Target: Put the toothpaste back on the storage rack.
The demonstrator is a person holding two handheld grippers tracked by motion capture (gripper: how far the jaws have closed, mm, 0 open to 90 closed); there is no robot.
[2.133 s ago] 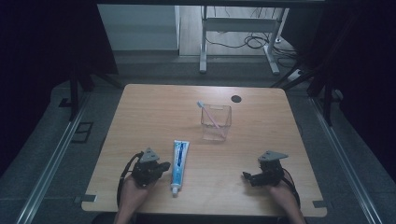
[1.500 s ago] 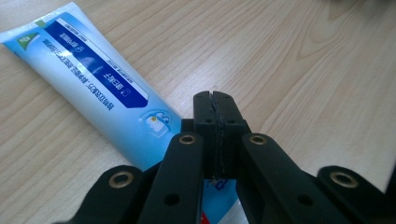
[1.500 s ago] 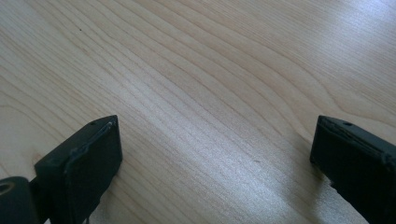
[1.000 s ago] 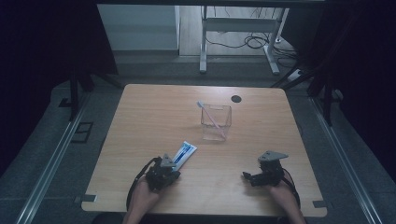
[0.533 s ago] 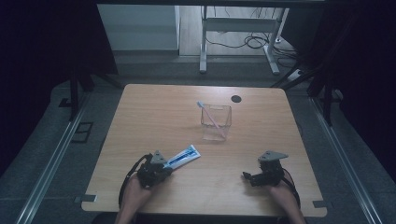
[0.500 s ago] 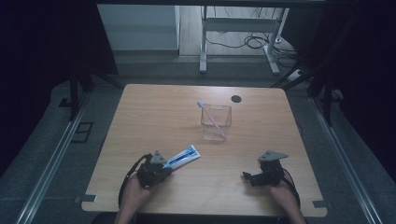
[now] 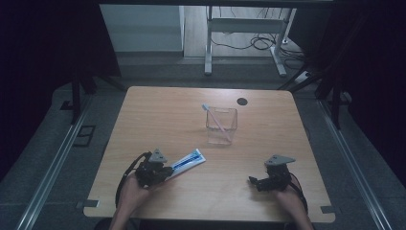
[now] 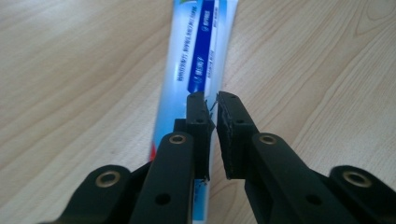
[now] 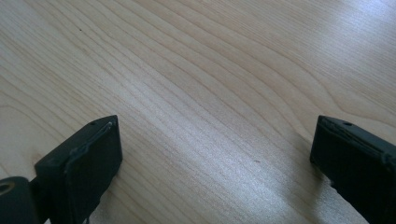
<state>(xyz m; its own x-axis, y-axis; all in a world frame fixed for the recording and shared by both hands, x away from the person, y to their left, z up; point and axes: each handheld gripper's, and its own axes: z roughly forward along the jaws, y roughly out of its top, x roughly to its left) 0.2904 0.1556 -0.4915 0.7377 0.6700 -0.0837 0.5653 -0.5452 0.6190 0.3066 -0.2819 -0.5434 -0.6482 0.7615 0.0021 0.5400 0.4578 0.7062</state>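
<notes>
A white and blue toothpaste tube [image 7: 187,160] lies slanted on the wooden table [image 7: 158,115] at the front left. My left gripper [image 7: 166,171] is at the tube's lower end. In the left gripper view the tube [image 8: 196,56] runs under the jaws. The left gripper [image 8: 211,100] has just been opening: a narrow gap shows between its pads, and I see nothing pinched in it. My right gripper [image 7: 252,181] rests at the front right. Its jaws [image 9: 215,135] stand wide open over bare wood.
A clear square cup [image 7: 221,125] stands near the table's middle, with a pink toothbrush [image 7: 216,120] leaning in it. A small black round spot [image 7: 242,101] marks the far side. Dark floor and rails surround the table.
The left gripper swung the tube from lying straight to slanted up and right, then drew back a little to the left. The right gripper has stayed put.
</notes>
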